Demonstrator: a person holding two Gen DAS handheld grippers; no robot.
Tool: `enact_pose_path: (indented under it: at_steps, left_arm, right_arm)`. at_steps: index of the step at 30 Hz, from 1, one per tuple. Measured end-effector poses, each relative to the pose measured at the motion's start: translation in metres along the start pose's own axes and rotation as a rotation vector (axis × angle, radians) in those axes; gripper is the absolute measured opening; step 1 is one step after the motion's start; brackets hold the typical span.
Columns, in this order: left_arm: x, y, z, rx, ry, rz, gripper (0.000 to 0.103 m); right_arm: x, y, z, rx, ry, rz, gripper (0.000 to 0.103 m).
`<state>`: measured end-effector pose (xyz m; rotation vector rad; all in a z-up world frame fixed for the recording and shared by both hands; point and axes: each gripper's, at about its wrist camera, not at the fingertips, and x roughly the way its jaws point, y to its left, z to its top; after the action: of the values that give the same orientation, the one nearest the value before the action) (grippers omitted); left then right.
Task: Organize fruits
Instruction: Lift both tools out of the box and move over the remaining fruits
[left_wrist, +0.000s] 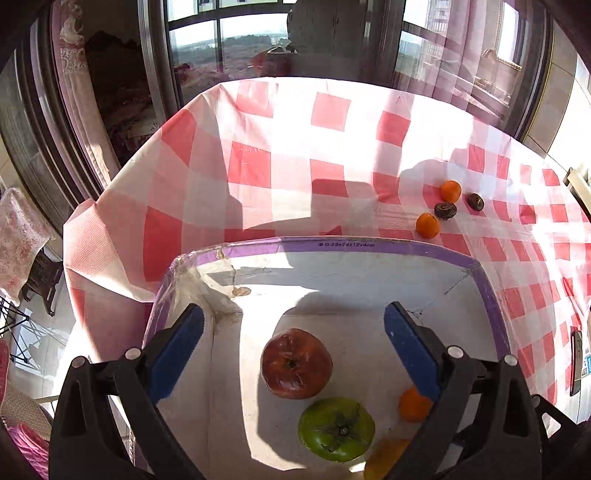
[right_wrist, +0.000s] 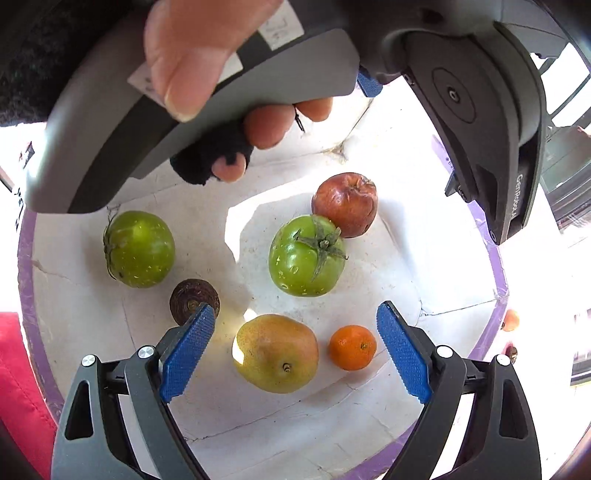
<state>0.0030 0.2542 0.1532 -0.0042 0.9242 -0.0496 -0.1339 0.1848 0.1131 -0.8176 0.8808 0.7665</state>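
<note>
A white box with a purple rim (left_wrist: 369, 245) holds the fruit. My left gripper (left_wrist: 293, 317) hangs open above a wrinkled red apple (left_wrist: 295, 363), with nothing between its pads. A green tomato (left_wrist: 336, 428) and a small orange (left_wrist: 413, 404) lie close by. In the right wrist view my right gripper (right_wrist: 295, 308) is open over a yellow pear (right_wrist: 275, 352) and the small orange (right_wrist: 352, 347), touching neither. The box (right_wrist: 26, 258) also holds two green tomatoes (right_wrist: 306, 254) (right_wrist: 139, 249), the apple (right_wrist: 345, 205) and a dark round fruit (right_wrist: 192, 297).
On the red-and-white checked cloth (left_wrist: 251, 170) beyond the box lie two small oranges (left_wrist: 450, 191) (left_wrist: 427, 225) and two dark fruits (left_wrist: 445, 210) (left_wrist: 475, 201). A hand (right_wrist: 184, 62) holding the left gripper's grey body (right_wrist: 295, 66) fills the top of the right wrist view.
</note>
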Motion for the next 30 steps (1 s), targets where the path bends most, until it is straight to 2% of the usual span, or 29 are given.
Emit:
enact_pose_path:
  at_steps: [4, 8, 12, 16, 19, 24, 30]
  left_arm:
    - [-0.002, -0.004, 0.020, -0.075, -0.026, 0.106, 0.098]
    - [-0.012, -0.021, 0.037, -0.114, -0.097, 0.251, 0.101]
    - [-0.018, -0.047, 0.057, -0.096, -0.151, 0.292, 0.101]
    - [-0.020, -0.084, 0.080, -0.035, -0.198, 0.326, 0.101]
    - [-0.019, -0.112, 0.098, 0.023, -0.235, 0.334, 0.101]
    - [-0.007, -0.150, 0.119, 0.063, -0.232, 0.323, 0.101]
    - [0.022, -0.195, 0.119, 0.090, -0.160, 0.279, 0.101]
  right_arm:
    - [-0.028, -0.024, -0.009, 0.036, -0.098, 0.038, 0.086]
    - [-0.045, -0.055, -0.021, 0.058, -0.180, 0.075, 0.086]
    - [-0.056, -0.081, -0.030, 0.103, -0.260, 0.101, 0.086]
    - [-0.072, -0.114, -0.043, 0.211, -0.370, 0.127, 0.088]
    - [-0.069, -0.139, -0.059, 0.302, -0.424, 0.110, 0.088]
    - [-0.055, -0.191, -0.095, 0.508, -0.410, 0.095, 0.088]
    - [-0.009, -0.249, -0.168, 0.742, -0.242, 0.063, 0.088]
